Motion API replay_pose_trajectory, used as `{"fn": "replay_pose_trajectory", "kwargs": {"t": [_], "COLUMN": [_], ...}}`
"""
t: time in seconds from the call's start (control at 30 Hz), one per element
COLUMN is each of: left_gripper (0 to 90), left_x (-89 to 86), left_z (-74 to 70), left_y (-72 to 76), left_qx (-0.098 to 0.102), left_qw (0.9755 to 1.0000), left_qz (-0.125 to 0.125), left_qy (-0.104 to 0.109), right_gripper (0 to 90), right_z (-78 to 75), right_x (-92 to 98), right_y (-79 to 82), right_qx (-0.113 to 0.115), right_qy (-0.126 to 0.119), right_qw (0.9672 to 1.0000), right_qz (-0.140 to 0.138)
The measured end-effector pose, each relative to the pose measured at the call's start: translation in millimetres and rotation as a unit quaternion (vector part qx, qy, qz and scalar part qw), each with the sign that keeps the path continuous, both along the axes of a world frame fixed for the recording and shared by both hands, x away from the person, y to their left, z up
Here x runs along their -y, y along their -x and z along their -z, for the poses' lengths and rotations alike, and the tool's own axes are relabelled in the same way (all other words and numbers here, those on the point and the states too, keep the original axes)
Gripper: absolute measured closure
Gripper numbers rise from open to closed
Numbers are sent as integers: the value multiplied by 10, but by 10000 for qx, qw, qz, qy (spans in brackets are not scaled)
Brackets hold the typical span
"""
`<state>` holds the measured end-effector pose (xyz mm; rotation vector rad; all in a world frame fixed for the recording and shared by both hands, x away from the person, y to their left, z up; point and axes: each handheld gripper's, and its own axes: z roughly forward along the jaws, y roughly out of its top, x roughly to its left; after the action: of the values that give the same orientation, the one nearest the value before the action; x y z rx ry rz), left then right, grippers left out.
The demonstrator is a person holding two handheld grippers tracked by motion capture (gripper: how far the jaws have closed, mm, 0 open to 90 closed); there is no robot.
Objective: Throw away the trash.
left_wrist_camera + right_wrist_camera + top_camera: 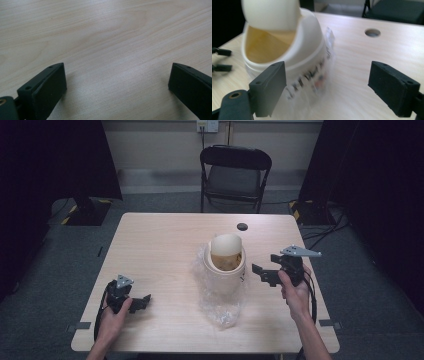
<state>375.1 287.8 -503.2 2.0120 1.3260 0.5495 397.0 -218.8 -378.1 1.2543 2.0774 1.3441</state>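
**Two grippers held open beside a bin on a plastic bag**

One cream bin [224, 262] with a swing lid is seen at the middle of the wooden table [160, 245], standing on one clear plastic bag [220, 307]. The lid [226, 243] is tipped, and a yellowish inside is shown beneath it.

The right gripper [264, 274] is held just beside the bin, apart from it, with its fingers [270, 85] spread wide and nothing pinched. In the right gripper view, the bin and the bag's edge are seen ahead of the left finger, while bare table lies ahead of the other finger. Dark and red printing is carried on the bag, but it is too blurred to be read.

The left gripper [141, 302] is held low over the table, well apart from the bin. Its fingers [45, 90] are likewise spread, with bare wood between them.

One round hole [242, 226] is cut in the tabletop beyond the bin. One black folding chair [235, 172] is placed behind the table.
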Motion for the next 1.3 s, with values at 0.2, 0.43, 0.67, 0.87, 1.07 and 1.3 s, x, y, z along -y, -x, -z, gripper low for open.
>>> {"fn": "replay_pose_trajectory", "kwargs": {"t": [0.2,0.43,0.67,0.87,1.07,1.3], "left_gripper": [11,14,14,14,14,14], "left_x": [0,0,0,0,0,0], "left_z": [0,-1,-1,-1,-1,-1], "left_y": [0,6,6,6,6,4], "left_qx": [1,7,6,7,6,2], "left_qw": [10000,10000,10000,10000,10000,10000], "left_qz": [-1,-7,-8,-10,-12,-8], "left_qy": [1,-8,-6,-3,-7,3], "right_gripper": [139,139,139,140,141,144], "right_z": [83,197,376,501,660,901], "right_x": [135,264,416,547,708,786], "right_y": [20,72,123,135,84,-21], "right_qx": [-146,-211,-389,-545,-730,-925], "right_qy": [126,360,464,642,657,751], "right_qw": [9995,9980,9956,9933,9902,9859], "right_qz": [249,485,712,798,992,1177]}}
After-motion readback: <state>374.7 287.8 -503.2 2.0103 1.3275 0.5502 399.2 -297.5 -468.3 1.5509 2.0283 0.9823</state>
